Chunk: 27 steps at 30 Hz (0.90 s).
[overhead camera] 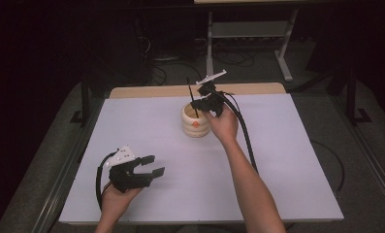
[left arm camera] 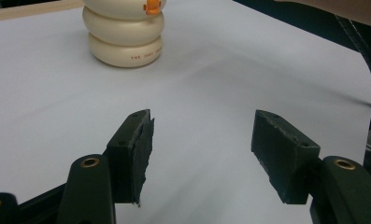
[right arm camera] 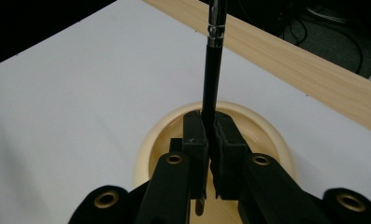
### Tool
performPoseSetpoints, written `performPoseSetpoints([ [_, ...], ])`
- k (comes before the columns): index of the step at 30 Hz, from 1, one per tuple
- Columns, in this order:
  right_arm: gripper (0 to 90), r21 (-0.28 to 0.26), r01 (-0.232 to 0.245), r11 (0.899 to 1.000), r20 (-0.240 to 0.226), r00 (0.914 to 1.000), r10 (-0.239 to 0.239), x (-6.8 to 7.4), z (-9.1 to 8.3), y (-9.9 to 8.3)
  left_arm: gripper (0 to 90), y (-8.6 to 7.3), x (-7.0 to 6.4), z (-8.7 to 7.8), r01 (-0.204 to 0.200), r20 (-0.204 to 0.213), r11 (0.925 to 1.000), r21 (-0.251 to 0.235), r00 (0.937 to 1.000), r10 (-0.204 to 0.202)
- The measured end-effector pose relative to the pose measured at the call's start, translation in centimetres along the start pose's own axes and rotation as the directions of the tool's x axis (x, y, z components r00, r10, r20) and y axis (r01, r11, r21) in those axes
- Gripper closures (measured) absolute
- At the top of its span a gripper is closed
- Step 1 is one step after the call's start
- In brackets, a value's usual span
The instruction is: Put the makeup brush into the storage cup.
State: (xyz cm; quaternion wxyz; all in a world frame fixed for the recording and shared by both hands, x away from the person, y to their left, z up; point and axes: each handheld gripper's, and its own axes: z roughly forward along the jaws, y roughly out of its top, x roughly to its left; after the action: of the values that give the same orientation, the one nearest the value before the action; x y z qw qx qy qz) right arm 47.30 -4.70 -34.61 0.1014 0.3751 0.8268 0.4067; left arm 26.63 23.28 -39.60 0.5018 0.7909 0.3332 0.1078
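Note:
A cream ribbed pot [overhead camera: 195, 121] with an orange mark stands near the table's far middle; in the left gripper view the pot [left arm camera: 124, 33] sits ahead at upper left. My right gripper [overhead camera: 200, 103] hovers over the pot's mouth [right arm camera: 262, 128], shut on a thin black pen [right arm camera: 212, 65] that stands nearly upright, its lower end inside the pot. The pen [overhead camera: 192, 97] leans slightly left in the high view. My left gripper [overhead camera: 152, 165] rests low over the near left of the table, open with nothing between its pads [left arm camera: 141, 149].
A white sheet [overhead camera: 277, 160] covers the table, with a wooden strip [overhead camera: 156, 91] along the far edge. The right gripper's black cable [overhead camera: 246, 141] trails along the forearm. A metal frame [overhead camera: 248, 34] and cables lie on the floor beyond.

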Motion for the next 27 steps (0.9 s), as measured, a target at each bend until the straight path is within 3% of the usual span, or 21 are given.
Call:
performPoseSetpoints([
  [27, 83.8, 0.025, -0.011, 1.0, -0.005, 0.9999, 0.012, -0.1, 0.9, -1.4, 37.9, -0.1, 0.0, 0.1, 0.002, 0.003, 1.0, -0.001, 1.0, -0.002],
])
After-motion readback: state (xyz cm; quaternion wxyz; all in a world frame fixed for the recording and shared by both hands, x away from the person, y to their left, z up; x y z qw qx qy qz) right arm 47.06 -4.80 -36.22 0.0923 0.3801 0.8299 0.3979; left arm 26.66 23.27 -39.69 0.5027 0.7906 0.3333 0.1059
